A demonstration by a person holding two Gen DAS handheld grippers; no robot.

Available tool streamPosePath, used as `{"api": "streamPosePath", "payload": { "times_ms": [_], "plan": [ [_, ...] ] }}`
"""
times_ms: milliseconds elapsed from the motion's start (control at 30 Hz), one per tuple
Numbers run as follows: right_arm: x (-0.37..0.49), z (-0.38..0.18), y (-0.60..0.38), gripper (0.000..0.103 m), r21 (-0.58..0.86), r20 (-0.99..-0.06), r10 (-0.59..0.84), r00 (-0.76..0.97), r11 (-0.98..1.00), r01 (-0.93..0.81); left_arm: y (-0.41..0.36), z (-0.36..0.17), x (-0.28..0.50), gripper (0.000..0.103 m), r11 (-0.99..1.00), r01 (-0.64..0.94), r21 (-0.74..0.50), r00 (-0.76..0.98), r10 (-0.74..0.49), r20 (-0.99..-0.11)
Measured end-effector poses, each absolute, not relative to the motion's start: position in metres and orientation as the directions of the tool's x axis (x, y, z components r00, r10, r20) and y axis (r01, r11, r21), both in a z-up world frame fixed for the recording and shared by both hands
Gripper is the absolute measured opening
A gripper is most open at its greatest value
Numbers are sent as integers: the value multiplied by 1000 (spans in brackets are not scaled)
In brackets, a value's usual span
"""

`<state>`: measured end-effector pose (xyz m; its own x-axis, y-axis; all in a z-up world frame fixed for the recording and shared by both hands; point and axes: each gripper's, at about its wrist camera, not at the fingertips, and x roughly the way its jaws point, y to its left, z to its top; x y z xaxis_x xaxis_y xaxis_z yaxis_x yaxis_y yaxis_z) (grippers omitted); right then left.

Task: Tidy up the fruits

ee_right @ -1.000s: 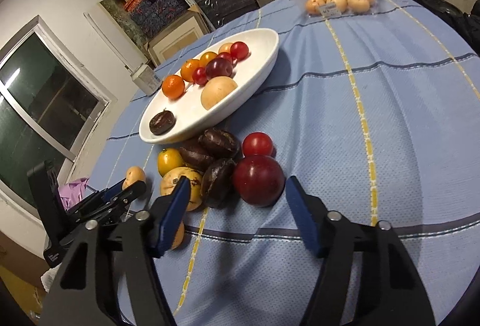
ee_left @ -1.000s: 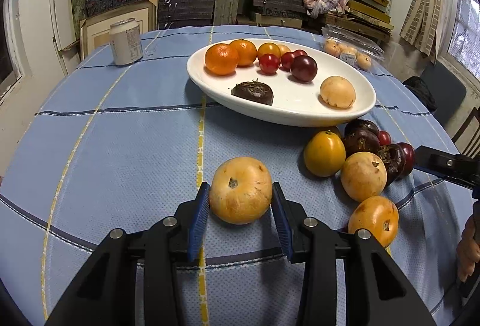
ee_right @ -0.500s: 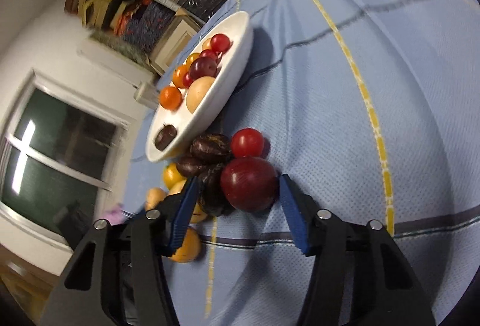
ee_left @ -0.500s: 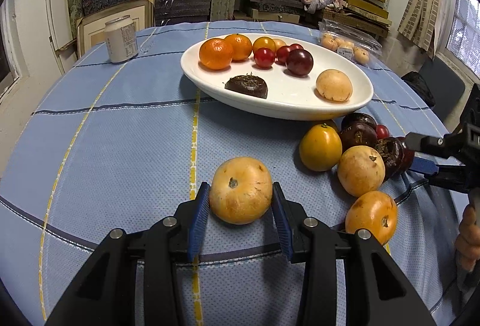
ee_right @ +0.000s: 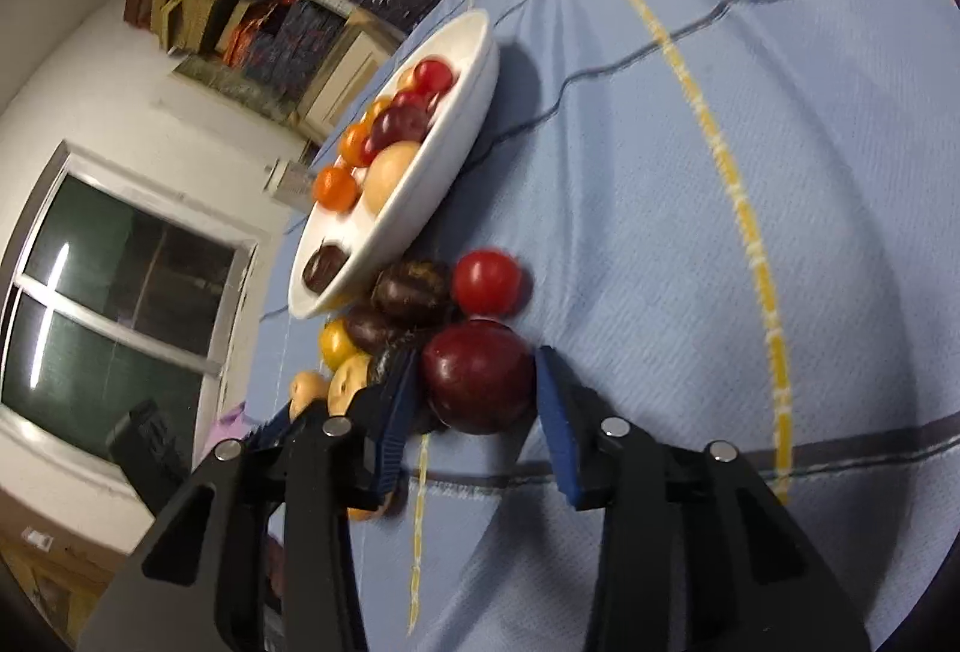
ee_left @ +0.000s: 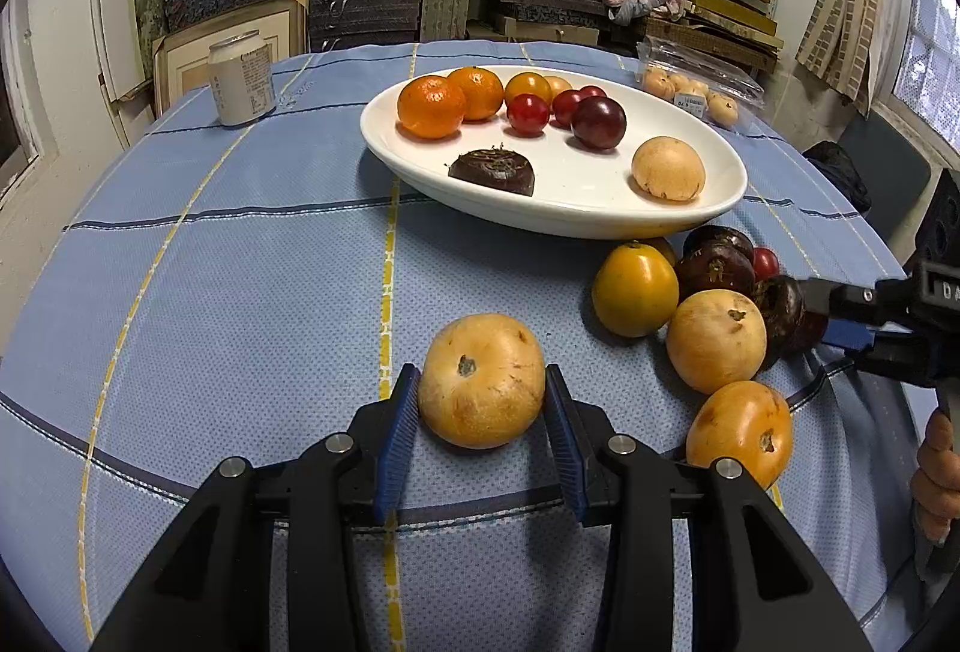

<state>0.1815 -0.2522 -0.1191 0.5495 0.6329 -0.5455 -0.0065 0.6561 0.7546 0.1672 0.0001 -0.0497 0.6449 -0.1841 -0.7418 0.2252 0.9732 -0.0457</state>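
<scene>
My left gripper point(ee_left: 480, 406) is shut on a tan round fruit point(ee_left: 482, 380) that rests on the blue tablecloth, with a blue pad pressed to each side of it. A white oval plate point(ee_left: 600, 220) behind it holds oranges, red and dark plums, a tan fruit and a dark purple fruit. Beside the plate lies a heap of loose fruit point(ee_left: 715, 340). At that heap's right end my right gripper point(ee_right: 477, 400) is rolled to one side, and its jaws are closing on a dark red plum point(ee_right: 478, 374) with both pads against it. From the left wrist it point(ee_left: 825, 316) shows at the right edge.
A drink can point(ee_left: 242, 77) stands at the table's far left. A clear pack of small fruits point(ee_left: 696, 90) lies at the far right. Next to the plum sit a small red fruit point(ee_right: 486, 281) and dark purple fruits point(ee_right: 411, 290). A person's hand point(ee_left: 936, 478) shows low on the right.
The right gripper's jaws have narrowed from wide apart onto the dark red plum, and the gripper has rolled and dipped towards it. The left gripper has kept its hold and place.
</scene>
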Motion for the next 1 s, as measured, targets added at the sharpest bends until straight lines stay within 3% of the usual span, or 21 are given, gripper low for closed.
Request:
{"api": "streamPosePath", "payload": {
  "times_ms": [567,667,733,833,1000],
  "plan": [
    [169,-103,-249,39,706,-542,596,593,705,-63,3,-45,161,41,971,228,-67,666,-206,-717],
    [163,-97,-255,39,719,-510,598,618,691,-75,8,-39,157,39,972,218,-85,687,-215,-694],
    [161,-99,-254,39,722,-513,601,613,689,-71,15,-30,152,27,971,208,-118,710,-233,-665],
    [158,-97,-251,39,717,-512,602,614,693,-82,22,-14,151,27,962,205,-179,729,-272,-629],
    [160,-103,-250,39,705,-537,589,604,707,-63,16,-28,156,27,962,220,-161,669,-269,-692]
  ]
}}
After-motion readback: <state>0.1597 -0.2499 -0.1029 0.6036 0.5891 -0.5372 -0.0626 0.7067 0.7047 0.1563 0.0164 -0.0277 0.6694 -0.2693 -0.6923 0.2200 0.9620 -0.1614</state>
